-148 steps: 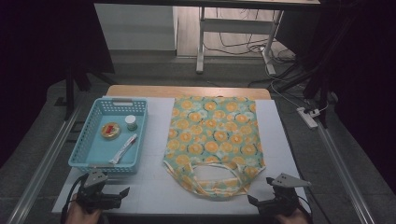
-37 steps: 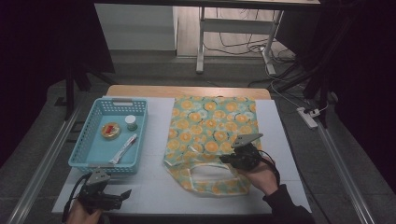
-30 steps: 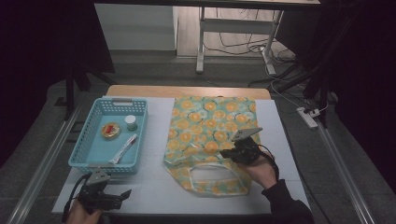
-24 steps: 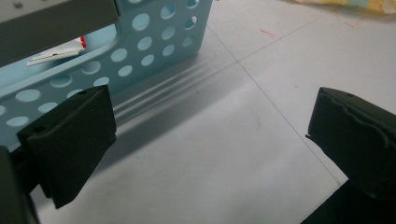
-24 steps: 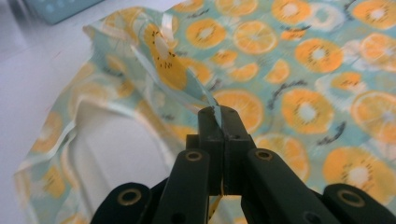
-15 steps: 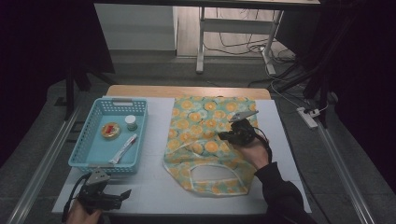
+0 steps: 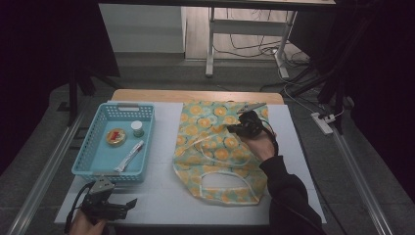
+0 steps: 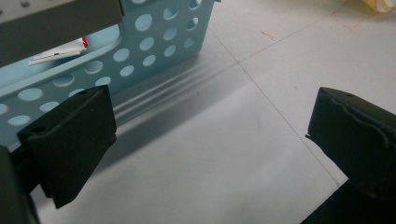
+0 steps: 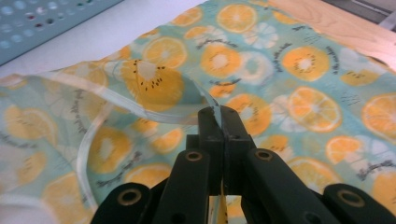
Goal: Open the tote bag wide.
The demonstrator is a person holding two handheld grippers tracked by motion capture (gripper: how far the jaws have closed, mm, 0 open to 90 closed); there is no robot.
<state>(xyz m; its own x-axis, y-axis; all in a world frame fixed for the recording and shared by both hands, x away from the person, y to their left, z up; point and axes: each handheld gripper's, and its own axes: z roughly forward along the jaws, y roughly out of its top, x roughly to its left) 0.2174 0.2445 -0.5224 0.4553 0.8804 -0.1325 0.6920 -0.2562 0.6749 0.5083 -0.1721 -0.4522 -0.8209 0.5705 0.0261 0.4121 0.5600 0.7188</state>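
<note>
A cloth bag (image 7: pixel 215 152) printed with orange slices lies on the white table (image 7: pixel 161 200). My right gripper (image 7: pixel 232 129) hovers over the bag's far half, shut on a pale-trimmed handle strap (image 9: pixel 159 115) of the upper layer, which is lifted and drawn toward the far end. In the right gripper view the jaws of this gripper (image 9: pixel 218 112) pinch the strap's edge. The other handle loop (image 7: pixel 222 185) lies flat near the front. My left gripper (image 7: pixel 128 203) rests at the front left corner, open with nothing between its pads (image 8: pixel 70 140).
A light blue perforated basket (image 7: pixel 90 164) stands at the left, close beside the left gripper, its wall (image 8: pixel 154 42) just ahead of that gripper. It holds a round orange-red item (image 7: pixel 116 136), a small white-capped bottle (image 7: pixel 137 128) and a white sachet (image 7: pixel 129 155). A wooden strip (image 7: pixel 195 95) borders the far edge.
The right gripper has moved from the bag's near half toward the far end, dragging the strap and upper layer with it. The left gripper has stayed put.
</note>
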